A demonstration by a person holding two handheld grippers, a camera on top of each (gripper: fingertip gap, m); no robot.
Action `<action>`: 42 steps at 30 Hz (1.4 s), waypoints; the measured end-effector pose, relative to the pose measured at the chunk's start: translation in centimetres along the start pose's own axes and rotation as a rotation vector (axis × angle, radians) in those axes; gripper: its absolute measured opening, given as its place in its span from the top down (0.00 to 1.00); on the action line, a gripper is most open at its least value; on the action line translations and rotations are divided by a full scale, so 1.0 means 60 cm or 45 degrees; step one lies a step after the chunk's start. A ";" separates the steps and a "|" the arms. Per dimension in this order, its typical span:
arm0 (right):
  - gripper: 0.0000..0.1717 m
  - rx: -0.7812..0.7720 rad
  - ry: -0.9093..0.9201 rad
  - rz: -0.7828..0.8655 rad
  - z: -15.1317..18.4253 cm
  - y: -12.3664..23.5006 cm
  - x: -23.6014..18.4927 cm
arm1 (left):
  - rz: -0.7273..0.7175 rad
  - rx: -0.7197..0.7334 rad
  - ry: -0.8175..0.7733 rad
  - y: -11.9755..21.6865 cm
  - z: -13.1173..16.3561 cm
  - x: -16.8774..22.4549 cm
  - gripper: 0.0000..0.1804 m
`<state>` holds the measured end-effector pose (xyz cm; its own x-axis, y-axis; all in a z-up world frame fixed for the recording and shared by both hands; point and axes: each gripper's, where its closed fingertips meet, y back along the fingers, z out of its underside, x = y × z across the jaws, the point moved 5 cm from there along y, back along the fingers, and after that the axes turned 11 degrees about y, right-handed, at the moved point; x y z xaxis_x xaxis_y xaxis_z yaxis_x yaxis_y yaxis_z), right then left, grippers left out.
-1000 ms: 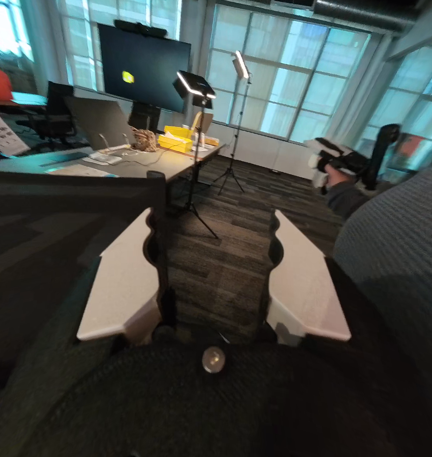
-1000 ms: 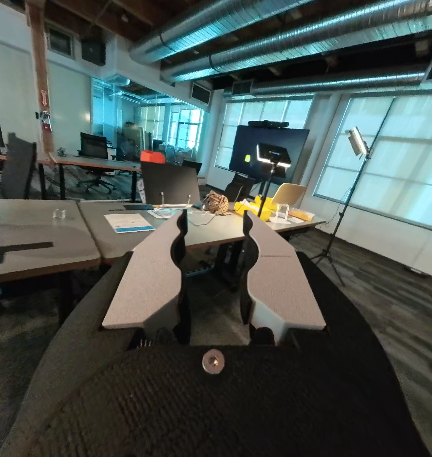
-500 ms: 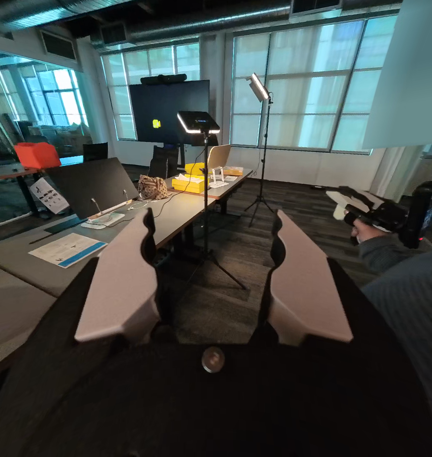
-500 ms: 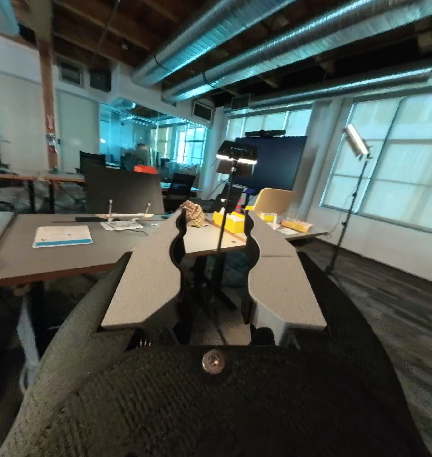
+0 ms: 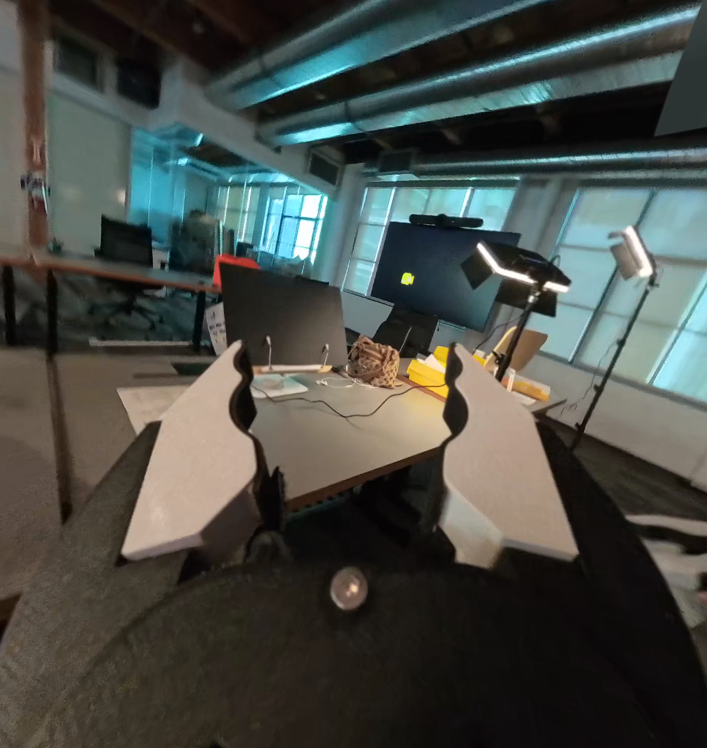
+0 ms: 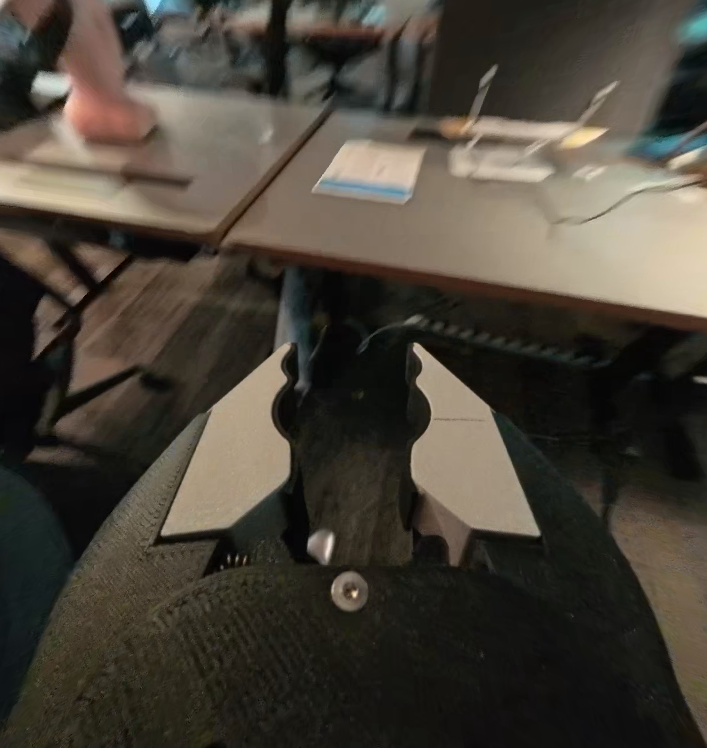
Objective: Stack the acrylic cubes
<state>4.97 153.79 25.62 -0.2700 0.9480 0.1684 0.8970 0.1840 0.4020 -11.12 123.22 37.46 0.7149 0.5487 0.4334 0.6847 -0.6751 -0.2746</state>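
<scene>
From the left gripper's (image 5: 348,356) side, its two pale fingers (image 5: 206,437) stand wide apart with nothing between them but the view of the grey desk (image 5: 343,441) ahead; it hangs in the air short of the desk's near edge, touching nothing. Reading across that desk from the left: a sheet of paper (image 5: 149,398) lies flat, then a dark upright panel (image 5: 283,319) stands on a pale base, with a light tray or mat (image 5: 279,382) in front of it and a thin black cable (image 5: 343,409) trailing over the top. Next sits a brown patterned pouch (image 5: 374,362), its mouth gathered, so what is in it cannot be made out. Just right of it a yellow open box (image 5: 426,370) holds white papers that stick up over its rim. Farther right stand two lamp stands (image 5: 518,279) before a big dark screen (image 5: 433,275).

The right gripper (image 6: 350,352) points low, under the edge of the desk (image 6: 465,243). Its fingers (image 6: 238,457) are moderately parted and grip nothing; only dark floor and blurred cables show between them. Above, on the desk top, lies a white sheet with a blue strip (image 6: 370,172).
</scene>
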 end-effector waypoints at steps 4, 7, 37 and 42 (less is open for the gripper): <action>0.68 -0.182 0.100 -0.423 0.030 -0.160 0.012 | -0.226 -0.051 0.017 -0.023 0.060 -0.049 0.47; 0.68 -0.293 0.127 -0.677 0.060 -0.277 0.025 | -0.381 -0.117 -0.041 -0.034 0.096 -0.087 0.46; 0.71 -0.974 0.444 -0.767 0.932 -1.367 -0.082 | -1.942 0.336 0.691 0.293 0.827 -0.106 0.45; 0.72 -1.020 0.590 -0.740 0.966 -1.374 -0.107 | -1.936 0.312 0.766 0.291 0.863 -0.109 0.44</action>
<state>-46.95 147.59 -60.75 -0.8348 0.5503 0.0181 0.1467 0.1906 0.9706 3.51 133.35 -14.63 -0.7019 0.2954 0.6481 0.7081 0.3881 0.5899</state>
